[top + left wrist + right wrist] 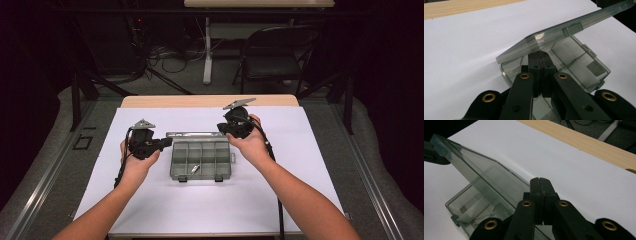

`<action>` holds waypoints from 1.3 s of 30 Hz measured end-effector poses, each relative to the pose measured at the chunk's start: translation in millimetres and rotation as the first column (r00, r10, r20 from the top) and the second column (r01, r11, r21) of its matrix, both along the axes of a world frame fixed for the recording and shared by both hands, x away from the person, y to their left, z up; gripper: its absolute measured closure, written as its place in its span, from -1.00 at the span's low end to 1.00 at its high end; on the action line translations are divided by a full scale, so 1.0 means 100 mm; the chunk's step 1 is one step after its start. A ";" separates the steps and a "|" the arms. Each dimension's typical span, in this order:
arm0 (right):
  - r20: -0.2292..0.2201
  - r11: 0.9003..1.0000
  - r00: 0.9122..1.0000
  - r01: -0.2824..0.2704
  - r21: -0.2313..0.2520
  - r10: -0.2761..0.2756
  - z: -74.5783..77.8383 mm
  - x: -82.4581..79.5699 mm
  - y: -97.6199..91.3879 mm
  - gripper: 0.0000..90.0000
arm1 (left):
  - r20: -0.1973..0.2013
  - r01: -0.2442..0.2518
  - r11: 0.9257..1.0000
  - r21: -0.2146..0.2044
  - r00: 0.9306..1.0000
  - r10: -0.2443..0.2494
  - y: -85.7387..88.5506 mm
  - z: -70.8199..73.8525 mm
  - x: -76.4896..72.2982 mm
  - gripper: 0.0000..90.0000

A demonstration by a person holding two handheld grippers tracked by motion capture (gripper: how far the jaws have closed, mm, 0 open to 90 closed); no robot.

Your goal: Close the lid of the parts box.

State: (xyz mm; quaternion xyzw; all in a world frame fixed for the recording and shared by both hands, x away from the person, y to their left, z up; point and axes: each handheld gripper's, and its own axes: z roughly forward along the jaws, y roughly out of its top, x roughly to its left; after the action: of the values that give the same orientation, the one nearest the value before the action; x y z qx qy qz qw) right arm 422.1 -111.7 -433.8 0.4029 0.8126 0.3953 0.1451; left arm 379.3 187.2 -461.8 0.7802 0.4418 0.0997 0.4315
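Both your left gripper (pixel 159 144) and right gripper (pixel 226 128) are clenched empty beside the smoky translucent plastic compartment box (pixel 201 159); its lid (pixel 564 28) stands half-raised, so the opening is unfinished.

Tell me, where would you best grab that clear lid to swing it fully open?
Probably the lid's free long edge, approached from the box's front: it stands raised and tilted, hinged along the back, so that thin rim should fit between a hand-held gripper's jaws.
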 end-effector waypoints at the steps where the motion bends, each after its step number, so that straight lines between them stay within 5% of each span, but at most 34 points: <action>1: 0.002 1.000 1.000 -0.006 0.002 0.006 -0.01 -0.01 0.00 1.00 | -0.001 0.002 1.000 0.001 1.000 -0.002 0.00 -0.01 -0.01 0.99; 14: -0.009 0.998 0.998 -0.058 0.005 0.058 -0.17 -0.25 -0.02 1.00 | -0.038 0.034 0.999 -0.031 0.999 -0.036 0.02 -0.20 -0.21 0.99; 39: -0.069 0.996 0.994 -0.080 0.051 0.083 -0.61 -0.52 -0.08 1.00 | -0.052 0.036 0.999 -0.010 0.998 -0.036 0.09 -0.67 -0.55 0.99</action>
State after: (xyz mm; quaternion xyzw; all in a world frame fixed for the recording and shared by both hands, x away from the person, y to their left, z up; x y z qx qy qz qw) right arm 369.8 -119.7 -495.2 0.3865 0.8233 0.4058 0.0902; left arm 324.4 195.7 -528.8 0.7884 0.4394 0.0695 0.4249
